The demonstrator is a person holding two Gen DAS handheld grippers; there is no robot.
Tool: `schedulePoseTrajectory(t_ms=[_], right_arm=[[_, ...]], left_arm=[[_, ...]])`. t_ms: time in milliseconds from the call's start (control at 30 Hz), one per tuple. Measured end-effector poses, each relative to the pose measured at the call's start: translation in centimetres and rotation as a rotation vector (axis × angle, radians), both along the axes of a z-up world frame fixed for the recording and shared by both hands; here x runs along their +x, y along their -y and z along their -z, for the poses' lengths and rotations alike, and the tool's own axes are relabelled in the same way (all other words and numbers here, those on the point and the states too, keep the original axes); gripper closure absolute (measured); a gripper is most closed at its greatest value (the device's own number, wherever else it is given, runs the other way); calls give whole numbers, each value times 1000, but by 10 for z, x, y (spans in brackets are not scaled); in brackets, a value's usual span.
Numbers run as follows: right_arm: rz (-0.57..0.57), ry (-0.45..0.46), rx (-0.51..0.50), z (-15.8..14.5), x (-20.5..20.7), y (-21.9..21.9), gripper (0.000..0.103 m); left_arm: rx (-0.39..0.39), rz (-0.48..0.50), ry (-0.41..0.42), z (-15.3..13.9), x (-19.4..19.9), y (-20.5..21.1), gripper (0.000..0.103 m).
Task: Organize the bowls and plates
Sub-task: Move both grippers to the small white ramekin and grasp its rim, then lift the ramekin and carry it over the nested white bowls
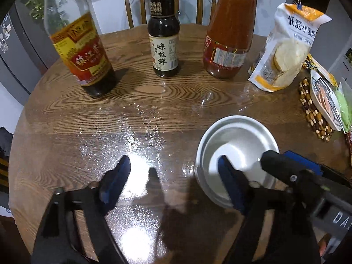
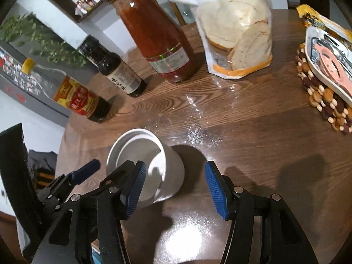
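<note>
Standing left to right on the round table (image 1: 154, 114): vinegar bottle (image 1: 83, 50), soy bottle (image 1: 164, 35), sauce jar (image 1: 228, 35), flour bag (image 1: 286, 50). White bowl (image 1: 237, 145) near front edge. Left gripper (image 1: 176, 171) half-open, empty; right gripper (image 2: 175, 180) half-open, straddling bowl wall. Advice: seat pads squarely before closing.

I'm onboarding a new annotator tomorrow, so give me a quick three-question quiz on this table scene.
1. How many bottles and jars stand beyond the white bowl? A two, B three, C five.
2. True or false: the right gripper is shut on the bowl's wall.
3. Fill in: the patterned dish rests on a beaded ____.

Key
1. B: vinegar bottle, soy sauce bottle, red sauce jar.
2. False: its pads stand apart, clear of the wall.
3. Trivet.
</note>
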State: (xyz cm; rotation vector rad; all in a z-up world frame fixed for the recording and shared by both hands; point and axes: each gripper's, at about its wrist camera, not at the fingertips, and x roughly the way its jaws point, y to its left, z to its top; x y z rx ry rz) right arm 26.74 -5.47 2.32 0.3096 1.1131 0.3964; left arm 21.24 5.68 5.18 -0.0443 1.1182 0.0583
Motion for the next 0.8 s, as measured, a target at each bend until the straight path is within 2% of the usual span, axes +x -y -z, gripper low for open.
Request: schedulePoseTrajectory(t_ms=[300,500,800], right_arm=[[-64,4,-26,4,5,-14,75],[-76,22,-53,5,6,-17,79],[-64,51,-79,1,2,-20,80]], left_arm=[[1,53,-6,11,5,11,70],[-23,87,-7,13,5,21,88],[-22,82,-1,12,4,21,88]])
